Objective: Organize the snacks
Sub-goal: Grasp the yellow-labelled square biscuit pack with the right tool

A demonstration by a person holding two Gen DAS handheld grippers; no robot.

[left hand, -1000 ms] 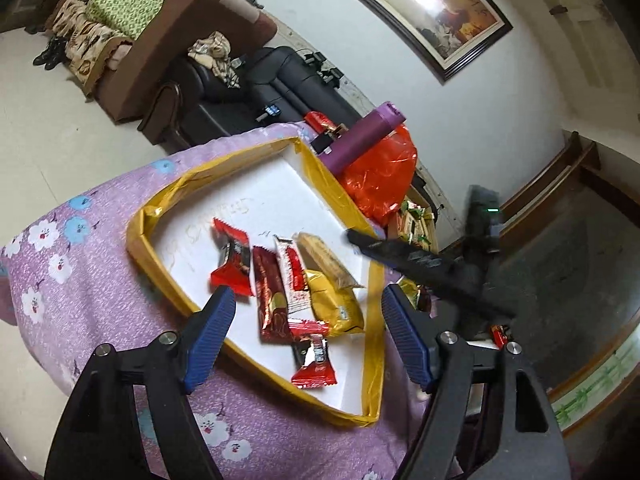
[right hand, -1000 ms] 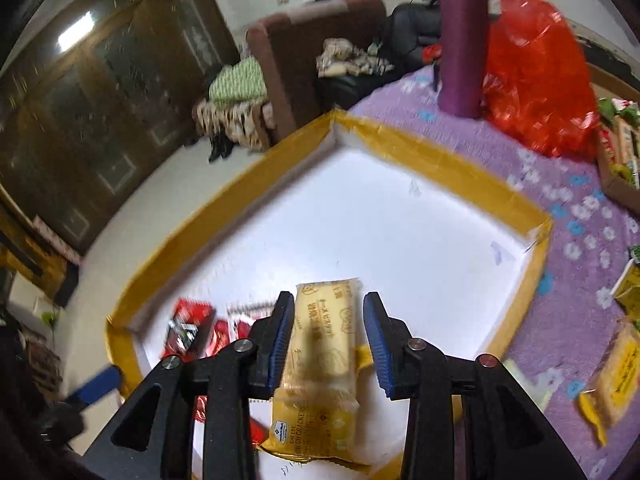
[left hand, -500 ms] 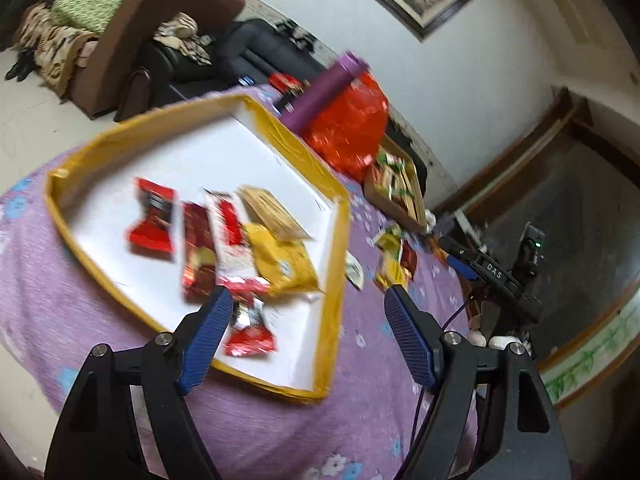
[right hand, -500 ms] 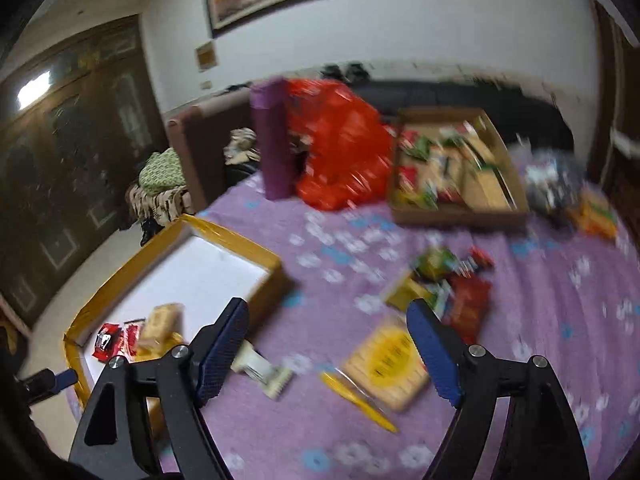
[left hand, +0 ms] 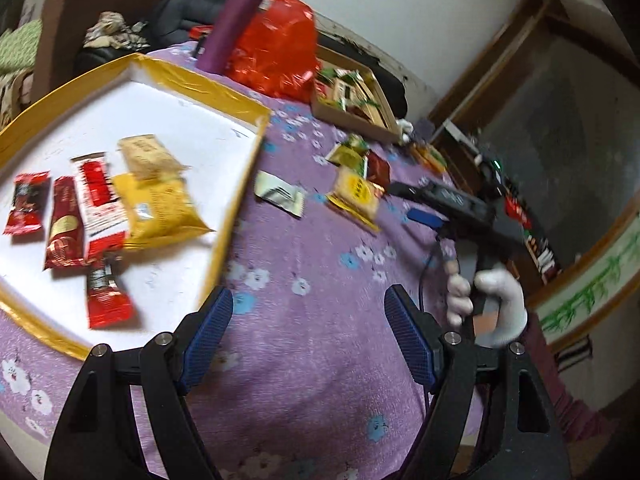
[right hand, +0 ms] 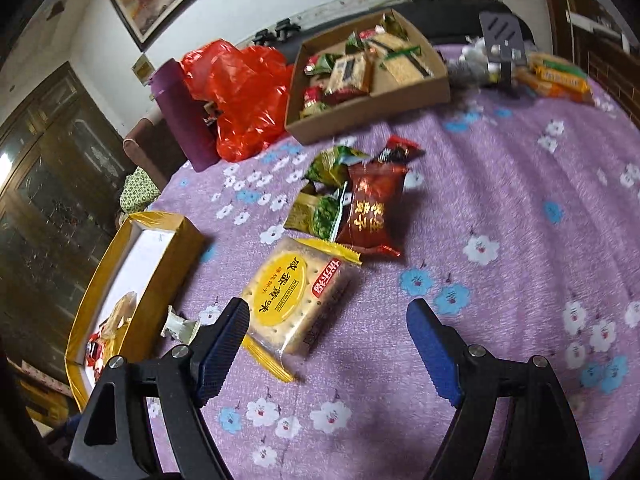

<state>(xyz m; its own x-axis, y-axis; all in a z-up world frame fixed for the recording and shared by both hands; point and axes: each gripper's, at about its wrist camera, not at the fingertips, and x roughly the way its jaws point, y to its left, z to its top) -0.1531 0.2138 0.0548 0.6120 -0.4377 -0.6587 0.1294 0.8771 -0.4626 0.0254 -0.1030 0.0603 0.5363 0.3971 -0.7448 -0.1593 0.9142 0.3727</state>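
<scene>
A yellow-rimmed white tray (left hand: 224, 236) holds several snack packets, red bars (left hand: 64, 224) and a yellow pack (left hand: 160, 208). My left gripper (left hand: 308, 340) is open and empty over the purple cloth just right of the tray. My right gripper (right hand: 328, 348) is open and empty, hovering just in front of a yellow cracker pack (right hand: 296, 296). Behind that pack lie a dark red packet (right hand: 372, 212) and green packets (right hand: 324, 216). The cracker pack also shows in the left wrist view (left hand: 356, 196), with the right gripper's body (left hand: 452, 200) beyond it. A small white packet (left hand: 280, 196) lies beside the tray.
A brown cardboard box (right hand: 380, 108) with several snacks stands at the back. A red plastic bag (right hand: 240, 96) and a purple bottle (right hand: 184, 116) stand left of it. More snack bars (right hand: 556, 76) lie at the far right. The tray also shows at left (right hand: 160, 280).
My right gripper let go of the yellow pack in the tray, opened, and swung right to the loose snacks. My left gripper drifted right, off the tray.
</scene>
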